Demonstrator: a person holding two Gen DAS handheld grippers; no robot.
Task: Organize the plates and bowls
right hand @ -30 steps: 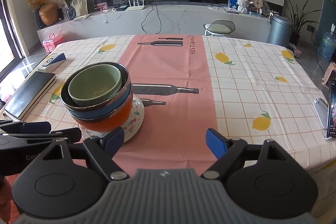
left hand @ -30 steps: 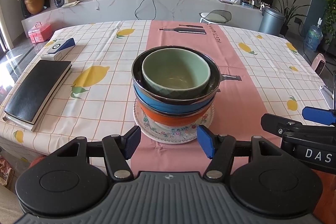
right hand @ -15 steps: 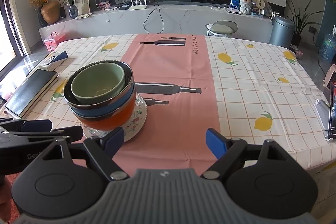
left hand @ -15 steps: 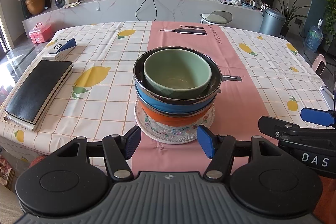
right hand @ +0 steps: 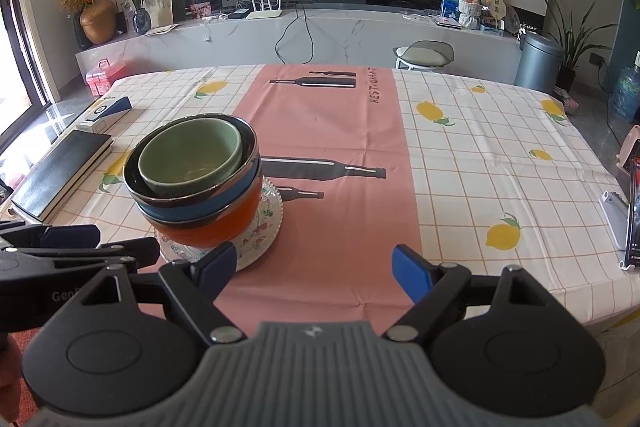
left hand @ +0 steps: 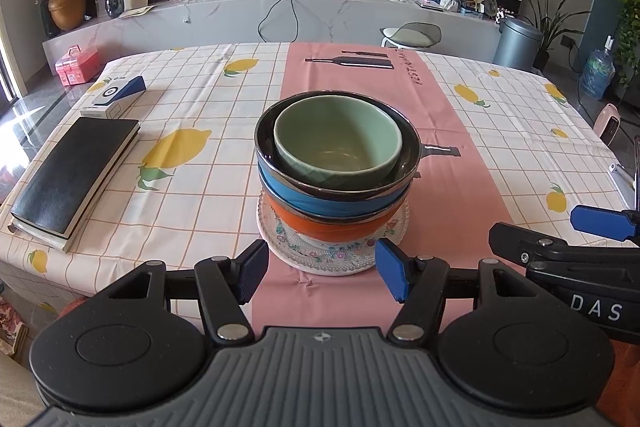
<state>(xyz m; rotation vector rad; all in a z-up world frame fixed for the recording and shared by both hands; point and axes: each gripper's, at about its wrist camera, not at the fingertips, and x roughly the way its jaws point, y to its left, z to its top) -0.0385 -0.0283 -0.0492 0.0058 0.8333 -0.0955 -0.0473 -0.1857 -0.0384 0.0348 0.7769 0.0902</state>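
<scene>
While both claws, left [left hand: 320, 269] and right [right hand: 314, 269], gape empty, the green bowl [left hand: 337, 139] looks glazed, slippery, breakable: grip its six-o'clock rim.

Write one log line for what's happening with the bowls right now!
stage: before first pick | stack: green bowl in blue bowl in orange bowl on floral plate | left gripper: open, empty | right gripper: open, empty

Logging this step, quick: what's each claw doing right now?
Left claw: open, holding nothing.
Right claw: open, holding nothing.
</scene>
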